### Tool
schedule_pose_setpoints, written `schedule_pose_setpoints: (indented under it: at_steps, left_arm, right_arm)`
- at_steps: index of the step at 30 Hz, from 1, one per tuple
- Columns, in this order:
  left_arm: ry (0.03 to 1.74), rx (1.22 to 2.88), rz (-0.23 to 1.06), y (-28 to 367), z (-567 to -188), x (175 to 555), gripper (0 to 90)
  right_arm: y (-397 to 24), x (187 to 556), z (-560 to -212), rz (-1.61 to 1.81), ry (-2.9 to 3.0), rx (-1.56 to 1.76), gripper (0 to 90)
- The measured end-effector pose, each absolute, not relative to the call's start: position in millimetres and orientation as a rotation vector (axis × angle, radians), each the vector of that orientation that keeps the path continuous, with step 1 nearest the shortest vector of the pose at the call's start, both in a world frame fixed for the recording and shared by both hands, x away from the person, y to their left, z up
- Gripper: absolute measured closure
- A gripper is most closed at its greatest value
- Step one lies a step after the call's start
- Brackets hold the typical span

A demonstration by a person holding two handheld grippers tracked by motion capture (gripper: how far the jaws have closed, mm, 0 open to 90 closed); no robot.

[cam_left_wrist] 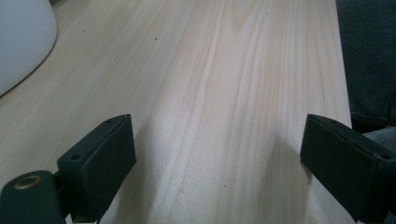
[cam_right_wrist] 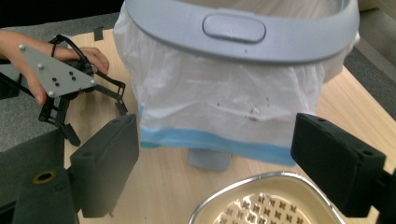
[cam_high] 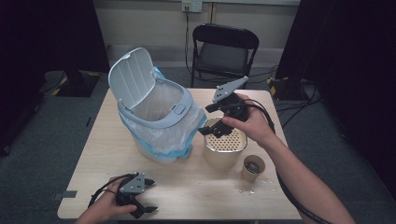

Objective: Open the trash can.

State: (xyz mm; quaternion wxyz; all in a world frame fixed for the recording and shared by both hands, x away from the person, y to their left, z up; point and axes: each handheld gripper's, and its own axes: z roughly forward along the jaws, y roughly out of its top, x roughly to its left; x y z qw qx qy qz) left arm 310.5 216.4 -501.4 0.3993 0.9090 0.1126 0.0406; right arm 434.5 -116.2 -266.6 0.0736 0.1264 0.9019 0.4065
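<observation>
Right gripper (cam_high: pixel 211 119), jaws released, hovers over the perforated container (cam_high: pixel 224 148) — centre its rim between them before clenching; left gripper (cam_high: pixel 140 198) rests released on the worktop (cam_high: pixel 187 186).

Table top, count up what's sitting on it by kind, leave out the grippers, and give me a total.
Lidded bin with liner bag: 1
Beige container with perforated insert: 1
Paper cup: 1
Total: 3
</observation>
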Motion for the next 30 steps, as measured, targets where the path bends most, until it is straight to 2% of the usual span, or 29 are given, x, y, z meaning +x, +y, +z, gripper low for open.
schedule_pose_setpoints:
  at_steps: [30]
  left_arm:
    - [0.292,2.300,0.097,216.3,-501.8,310.0,9.7]
  right_arm:
    - [-186.0,417.3,-303.1,1.223,2.674,0.527,14.8]
